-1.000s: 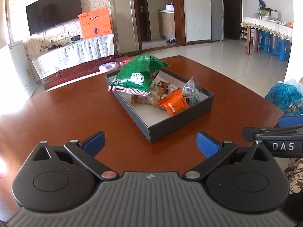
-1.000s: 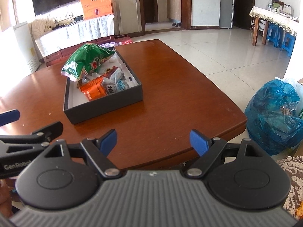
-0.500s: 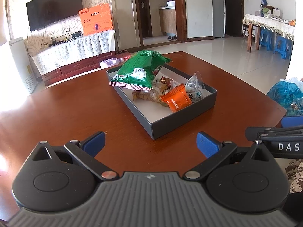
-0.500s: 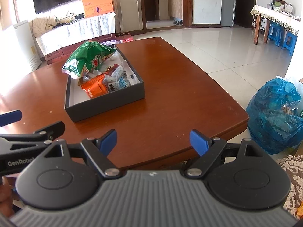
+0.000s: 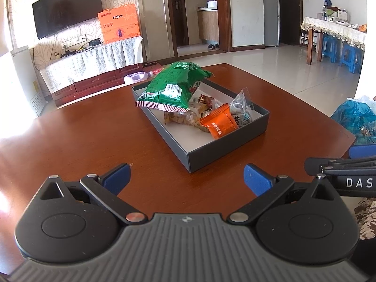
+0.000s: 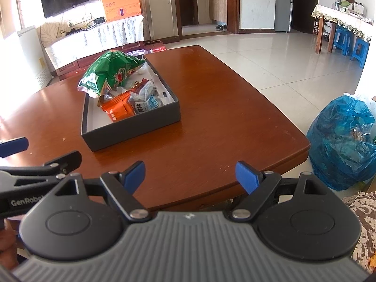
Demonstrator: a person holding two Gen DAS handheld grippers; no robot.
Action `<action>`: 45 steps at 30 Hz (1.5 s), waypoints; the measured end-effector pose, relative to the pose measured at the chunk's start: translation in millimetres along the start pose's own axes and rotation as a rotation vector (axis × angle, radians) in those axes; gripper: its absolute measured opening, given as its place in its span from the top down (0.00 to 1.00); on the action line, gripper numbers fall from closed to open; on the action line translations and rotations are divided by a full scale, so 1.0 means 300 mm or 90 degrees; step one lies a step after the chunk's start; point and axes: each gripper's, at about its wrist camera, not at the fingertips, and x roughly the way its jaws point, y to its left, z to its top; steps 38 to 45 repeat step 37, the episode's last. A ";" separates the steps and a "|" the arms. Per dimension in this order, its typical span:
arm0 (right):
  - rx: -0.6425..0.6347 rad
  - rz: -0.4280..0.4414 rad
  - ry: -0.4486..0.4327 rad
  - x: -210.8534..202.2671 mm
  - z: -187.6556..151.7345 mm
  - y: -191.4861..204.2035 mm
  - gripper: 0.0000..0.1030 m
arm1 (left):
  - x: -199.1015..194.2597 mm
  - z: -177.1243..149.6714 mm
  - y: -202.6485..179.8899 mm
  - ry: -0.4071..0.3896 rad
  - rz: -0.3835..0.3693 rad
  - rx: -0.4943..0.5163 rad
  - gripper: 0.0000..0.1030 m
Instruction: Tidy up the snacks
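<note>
Snacks sit in the box (image 5: pixel 225 145) on the tabletop (image 5: pixel 94 141).
My left tongs (image 5: pixel 186 176) and right tongs (image 6: pixel 190 172) hang apart, empty.

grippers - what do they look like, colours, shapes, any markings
Both match: the left gripper and right gripper have a ribbed grey body, two round black housings with silver pivot pins, thin black linkage bars, and blue pads on the fingers. Seen side-on, the right one reads "DAS" in white and the left "GenRobo". No cables or sleeves visible.

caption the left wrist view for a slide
Open left gripper faces a snack-filled box on the table.
</note>
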 end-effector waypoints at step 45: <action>0.004 -0.001 0.002 0.001 -0.001 -0.002 0.17 | -0.012 -0.008 -0.015 -0.029 -0.007 0.021 0.00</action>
